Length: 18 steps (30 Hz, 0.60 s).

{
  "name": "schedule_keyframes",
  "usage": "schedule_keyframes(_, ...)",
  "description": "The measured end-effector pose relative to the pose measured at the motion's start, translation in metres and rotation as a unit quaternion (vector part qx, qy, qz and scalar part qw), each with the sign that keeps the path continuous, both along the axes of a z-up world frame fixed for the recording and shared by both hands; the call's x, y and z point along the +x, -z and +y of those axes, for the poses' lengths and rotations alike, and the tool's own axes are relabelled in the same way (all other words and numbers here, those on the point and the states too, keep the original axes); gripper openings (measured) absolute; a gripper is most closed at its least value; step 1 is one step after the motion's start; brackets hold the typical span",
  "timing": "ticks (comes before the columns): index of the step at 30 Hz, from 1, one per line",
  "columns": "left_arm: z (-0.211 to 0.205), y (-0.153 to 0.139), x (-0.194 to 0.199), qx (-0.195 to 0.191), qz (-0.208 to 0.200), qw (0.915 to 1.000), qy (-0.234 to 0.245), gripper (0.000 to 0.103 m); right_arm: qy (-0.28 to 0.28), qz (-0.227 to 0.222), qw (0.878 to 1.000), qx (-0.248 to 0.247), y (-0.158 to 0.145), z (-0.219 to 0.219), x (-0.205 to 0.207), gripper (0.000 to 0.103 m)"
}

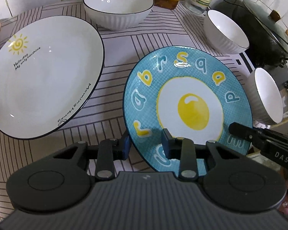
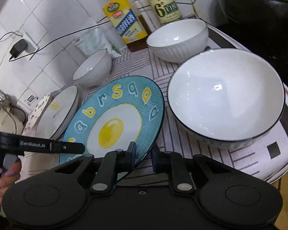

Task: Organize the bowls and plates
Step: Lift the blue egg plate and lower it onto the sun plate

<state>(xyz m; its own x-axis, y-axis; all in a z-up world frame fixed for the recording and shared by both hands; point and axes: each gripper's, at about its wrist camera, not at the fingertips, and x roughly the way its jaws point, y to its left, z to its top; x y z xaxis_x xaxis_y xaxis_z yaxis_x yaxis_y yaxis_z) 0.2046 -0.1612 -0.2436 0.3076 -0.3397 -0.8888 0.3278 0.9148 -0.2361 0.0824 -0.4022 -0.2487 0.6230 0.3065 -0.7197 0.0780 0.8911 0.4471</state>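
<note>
Blue plate (image 1: 184, 88): turquoise, with a fried-egg picture and yellow and white letters round the rim; it fills the lower centre of both views and is held at its near rim from two sides, with the far edge tilted up off the striped cloth (image 1: 117, 88).
Left gripper (image 1: 146, 143): at the bottom of the left wrist view, its two blue pads pinch the plate's near left rim, one pad under the edge and one on the upper face.
Right gripper (image 2: 143, 156): at the bottom of the right wrist view, its pads are pressed onto the plate's near right edge, one above and one below.
White plate (image 1: 46, 76): large, dark-rimmed, with a sun drawing and printed words, in the left half of the left wrist view, just beside the blue plate and apart from it.
Bowls: a ribbed white bowl (image 1: 118, 7) at the top centre of the left view; two smaller ones (image 1: 226, 32) (image 1: 266, 97) along the right side.
Large bowl (image 2: 226, 95): right of the blue plate in the right wrist view, upright on the cloth.
Bottles (image 2: 124, 19): against the tiled wall at the top.
Dark pan (image 1: 266, 28): upper right of the left view, lid on.
Person: fingers (image 2: 2, 172) show at the lower left edge of the right view.
</note>
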Motion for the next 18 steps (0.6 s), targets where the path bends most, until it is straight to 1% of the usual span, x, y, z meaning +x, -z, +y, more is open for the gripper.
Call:
schedule_keyframes(3, 0.003, -0.005, -0.005, -0.002, 0.001, 1.0, 0.008, 0.031, -0.01, -0.001, 1.0, -0.003, -0.005, 0.001, -0.002, 0.021)
schedule_keyframes(12, 0.013, -0.038, -0.03, 0.003, -0.04, 0.9979, 0.05, 0.031, -0.028, -0.012, 1.0, -0.007, -0.033, 0.007, -0.013, 0.022)
schedule_keyframes(15, 0.021, -0.055, -0.038, -0.001, -0.056, 0.997, 0.053, 0.031, -0.038, -0.024, 0.999, -0.012, -0.047, 0.014, -0.017, 0.022)
schedule_keyframes(18, 0.034, -0.07, -0.043, -0.011, -0.064, 0.9969, 0.044, 0.031, -0.048, -0.037, 0.998, -0.01, -0.062, 0.021, -0.018, 0.023)
